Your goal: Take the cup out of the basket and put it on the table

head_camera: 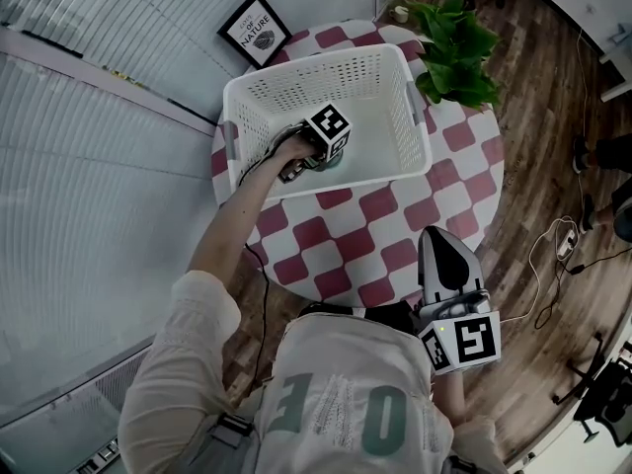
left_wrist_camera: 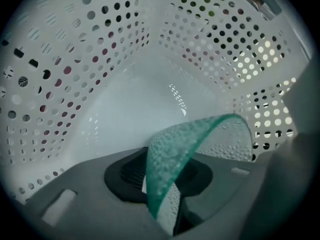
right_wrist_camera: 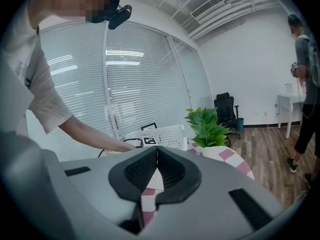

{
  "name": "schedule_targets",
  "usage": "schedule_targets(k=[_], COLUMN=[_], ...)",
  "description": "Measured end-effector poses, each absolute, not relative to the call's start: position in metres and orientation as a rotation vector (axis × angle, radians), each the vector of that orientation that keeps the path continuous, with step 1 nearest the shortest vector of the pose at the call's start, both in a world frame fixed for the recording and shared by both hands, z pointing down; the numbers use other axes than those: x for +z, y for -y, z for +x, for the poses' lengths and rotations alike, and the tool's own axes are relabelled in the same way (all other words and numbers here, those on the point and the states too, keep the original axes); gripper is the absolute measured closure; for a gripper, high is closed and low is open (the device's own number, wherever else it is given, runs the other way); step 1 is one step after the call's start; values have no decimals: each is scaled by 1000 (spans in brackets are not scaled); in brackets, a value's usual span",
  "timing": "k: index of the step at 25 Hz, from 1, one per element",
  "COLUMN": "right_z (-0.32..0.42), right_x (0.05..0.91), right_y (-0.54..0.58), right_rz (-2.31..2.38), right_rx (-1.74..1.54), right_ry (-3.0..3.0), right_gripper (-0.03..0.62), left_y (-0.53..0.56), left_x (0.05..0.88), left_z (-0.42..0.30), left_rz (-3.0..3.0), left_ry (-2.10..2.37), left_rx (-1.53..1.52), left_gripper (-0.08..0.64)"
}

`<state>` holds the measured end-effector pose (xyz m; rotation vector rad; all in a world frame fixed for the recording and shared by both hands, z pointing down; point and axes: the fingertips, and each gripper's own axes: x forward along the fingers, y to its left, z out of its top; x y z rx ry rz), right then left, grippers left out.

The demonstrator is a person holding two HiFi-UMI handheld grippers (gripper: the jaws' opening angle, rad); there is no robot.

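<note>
Left hand-held gripper (left_wrist_camera: 161,176) pinching cup (left_wrist_camera: 192,139); green, translucent, dimpled; inside basket (left_wrist_camera: 75,84).

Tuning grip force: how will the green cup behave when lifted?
The cup looks thin and see-through, so it is probably light and may flex. Its bumpy wall should resist slipping. Pinched at one side by the left tongs, it will likely hang tilted.

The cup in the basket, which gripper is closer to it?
Left. The left gripper is down in the basket, jaws clamped on the cup. The right gripper hangs shut by the table's near edge.
</note>
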<state>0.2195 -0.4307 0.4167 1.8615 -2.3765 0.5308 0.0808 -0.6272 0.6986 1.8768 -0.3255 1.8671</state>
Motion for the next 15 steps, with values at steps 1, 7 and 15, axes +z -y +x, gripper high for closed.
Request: schedule_targets(k=[1, 7, 15], right_z=[218, 212, 207], right_x=[417, 416, 414], right_y=[431, 435, 436], right_rz=[1852, 1815, 1789], right_rx=[530, 504, 480], right_ry=[2380, 2388, 2406], right_gripper=[583, 583, 583], left_y=[626, 622, 631], left_x=[698, 699, 680], left_z=[81, 79, 88], left_rz=[1877, 1869, 1910], left_ry=[317, 296, 365], left_rx=[1877, 1908, 1835], left_gripper=[446, 486, 499])
